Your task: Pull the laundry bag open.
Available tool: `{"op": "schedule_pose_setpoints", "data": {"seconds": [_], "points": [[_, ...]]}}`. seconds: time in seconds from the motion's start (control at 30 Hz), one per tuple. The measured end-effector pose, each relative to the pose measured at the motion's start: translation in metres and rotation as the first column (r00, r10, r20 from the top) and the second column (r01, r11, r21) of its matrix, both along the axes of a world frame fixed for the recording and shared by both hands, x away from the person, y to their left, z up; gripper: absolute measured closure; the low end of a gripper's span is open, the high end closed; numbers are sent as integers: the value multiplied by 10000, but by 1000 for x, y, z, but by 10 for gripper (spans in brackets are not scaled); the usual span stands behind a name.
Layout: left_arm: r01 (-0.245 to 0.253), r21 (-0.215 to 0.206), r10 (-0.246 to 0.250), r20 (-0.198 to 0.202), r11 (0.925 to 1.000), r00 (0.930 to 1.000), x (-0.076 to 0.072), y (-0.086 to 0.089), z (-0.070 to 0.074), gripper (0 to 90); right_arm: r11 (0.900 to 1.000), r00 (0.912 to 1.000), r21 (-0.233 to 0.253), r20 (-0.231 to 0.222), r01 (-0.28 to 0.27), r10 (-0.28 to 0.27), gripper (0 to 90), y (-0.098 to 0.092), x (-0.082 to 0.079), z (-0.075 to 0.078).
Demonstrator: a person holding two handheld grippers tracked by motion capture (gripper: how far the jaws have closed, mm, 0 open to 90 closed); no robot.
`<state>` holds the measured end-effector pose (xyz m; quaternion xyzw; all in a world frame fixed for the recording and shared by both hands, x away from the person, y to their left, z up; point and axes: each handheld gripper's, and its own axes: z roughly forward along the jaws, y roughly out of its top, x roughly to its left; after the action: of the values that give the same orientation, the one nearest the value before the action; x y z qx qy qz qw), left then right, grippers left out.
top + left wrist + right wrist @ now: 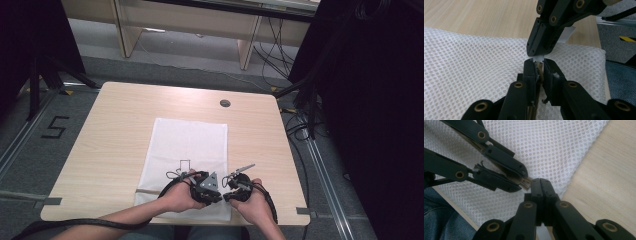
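White mesh bag (187, 150) lies flat mid-worktop (115, 125); at its six-o'clock edge the left hand-held gripper (539, 65) pinches the zipper end and the right hand-held gripper (541, 182), clamped tight, holds the pull tab (538, 58). Uneven tugging could slip either grip.

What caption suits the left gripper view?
Both grippers pinch the white mesh bag at one spot.

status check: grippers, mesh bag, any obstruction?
Left gripper shut on bag's near edge. Right gripper shut, tip to tip with it. White mesh bag flat on table. Nothing in the way.
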<state>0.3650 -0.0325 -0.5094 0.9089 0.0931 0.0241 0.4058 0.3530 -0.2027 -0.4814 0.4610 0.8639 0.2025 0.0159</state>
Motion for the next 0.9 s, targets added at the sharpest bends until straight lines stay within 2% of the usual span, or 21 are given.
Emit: {"op": "schedule_pose_setpoints", "data": {"seconds": [0.23,0.27,0.3,0.33,0.4,0.47,0.5,0.57,0.6,0.63,0.7,0.83,0.9], "points": [[-192,171,195,-196,9997,9996,0,-2,2,816,10000,10000,20,-15,1,-1,900,0,0,0],[-247,142,250,-212,9996,9995,0,-1,3,816,9999,9998,42,162,-130,129,900,-1,1,-1],[-268,132,271,-222,9996,9994,0,-1,3,817,10000,10000,16,52,-28,28,900,0,0,0],[-273,133,276,-244,9995,9993,0,-1,3,817,9997,9995,21,218,-244,244,900,0,0,-1],[-260,187,264,-234,9995,9994,0,-1,4,817,9998,9999,-159,147,-75,77,900,2,-1,0],[-274,171,279,-277,9995,9992,-1,-1,5,818,9998,9998,-151,140,-130,132,900,2,-1,0],[-225,173,228,-176,9996,9996,0,-1,5,818,9997,9995,-140,207,-216,218,900,2,-1,-1],[-332,117,336,-294,9994,9990,-1,-1,6,818,9999,9999,-133,119,-65,66,900,2,-2,0],[-224,163,226,-128,9996,9997,0,0,6,818,9993,9988,-75,327,-365,367,900,0,0,-1],[-324,128,327,-224,9994,9992,-1,-1,6,818,9993,9987,-84,352,-362,365,900,0,-1,-1],[-272,153,274,-129,9995,9995,-2,-1,6,819,9993,9987,-109,357,-370,373,900,1,-1,-1],[-290,227,293,-132,9993,9995,-3,0,7,819,9998,9997,102,205,-141,139,900,-1,-1,-2],[-254,327,255,-6,9991,9997,-3,1,9,819,9999,9997,80,208,-86,84,900,-1,-2,-1]]}}
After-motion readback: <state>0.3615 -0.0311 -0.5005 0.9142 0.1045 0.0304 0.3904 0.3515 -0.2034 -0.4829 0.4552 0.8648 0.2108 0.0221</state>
